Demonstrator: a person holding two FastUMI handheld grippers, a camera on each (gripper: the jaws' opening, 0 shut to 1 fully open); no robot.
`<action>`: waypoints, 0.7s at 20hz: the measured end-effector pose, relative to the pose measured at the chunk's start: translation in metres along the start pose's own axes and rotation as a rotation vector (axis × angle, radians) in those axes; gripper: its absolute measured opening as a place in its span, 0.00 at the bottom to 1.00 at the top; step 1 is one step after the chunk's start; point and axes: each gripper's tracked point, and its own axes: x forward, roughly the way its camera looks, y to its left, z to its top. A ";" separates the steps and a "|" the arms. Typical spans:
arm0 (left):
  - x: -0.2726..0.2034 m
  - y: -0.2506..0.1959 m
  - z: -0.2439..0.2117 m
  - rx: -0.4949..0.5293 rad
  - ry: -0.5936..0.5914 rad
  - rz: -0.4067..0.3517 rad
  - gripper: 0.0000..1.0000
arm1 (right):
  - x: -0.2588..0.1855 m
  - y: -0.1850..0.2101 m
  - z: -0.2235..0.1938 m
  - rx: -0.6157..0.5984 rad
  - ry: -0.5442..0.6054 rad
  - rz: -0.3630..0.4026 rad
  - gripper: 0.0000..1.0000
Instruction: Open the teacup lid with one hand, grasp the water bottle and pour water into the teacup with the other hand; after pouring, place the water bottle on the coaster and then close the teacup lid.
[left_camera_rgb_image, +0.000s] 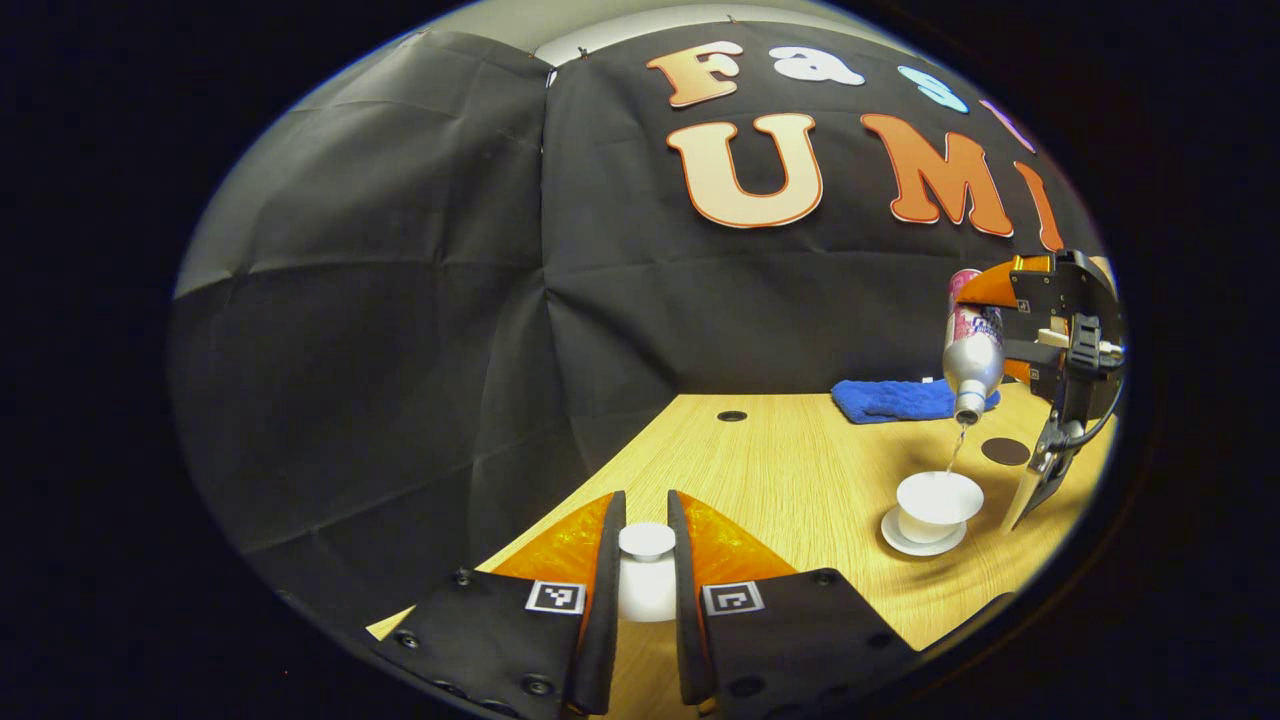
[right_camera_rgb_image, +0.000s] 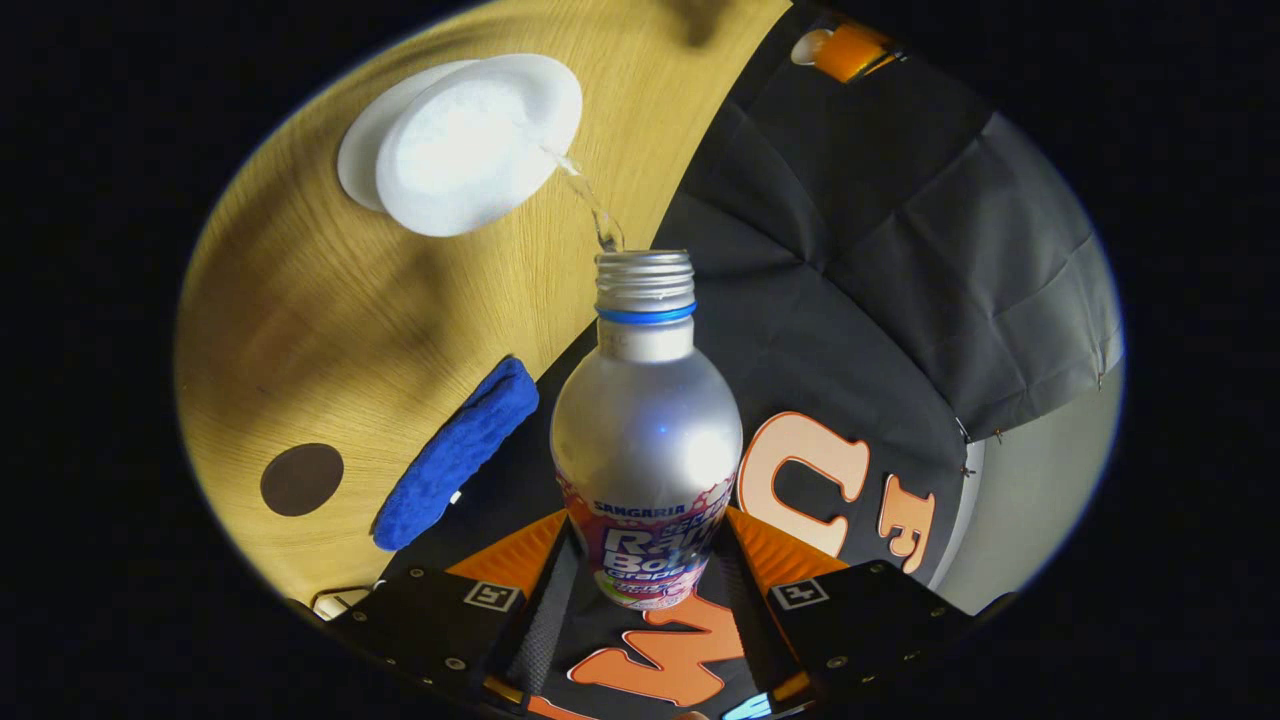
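- The right gripper is clamped on the water bottle, one finger on each side of its labelled lower body.
- In the left gripper view the same right gripper holds the water bottle in the air above the teacup, well off the desk.
- The bottle's long axis is steeply tilted, almost upside down: its base points up and its open neck points down toward the teacup.
- A thin stream of water runs from the neck to the rim of the teacup; in the right gripper view the stream meets the cup at its edge.
- The teacup is white, uncovered and upright on a white saucer, which rests on the wooden desk.
- From above, in the right gripper view, the teacup shows as a pale disc overlapping its saucer.
- The left gripper is closed on the white teacup lid, whose knob points up between the fingers; it is held well away from the teacup.
- The round dark coaster lies flat on the desk just beyond the teacup, with nothing on it.
- A blue cloth lies farther from the teacup than the coaster, at the desk's back edge.
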 end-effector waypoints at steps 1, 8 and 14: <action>0.000 0.000 -0.001 0.000 0.004 0.000 0.29 | -0.001 0.001 0.002 -0.007 -0.001 -0.005 0.76; -0.001 -0.002 0.001 -0.004 0.000 -0.015 0.29 | -0.007 0.018 0.024 0.025 -0.045 0.037 0.76; -0.003 -0.020 -0.002 -0.022 0.000 -0.053 0.25 | -0.013 0.045 0.038 0.252 -0.046 0.137 0.77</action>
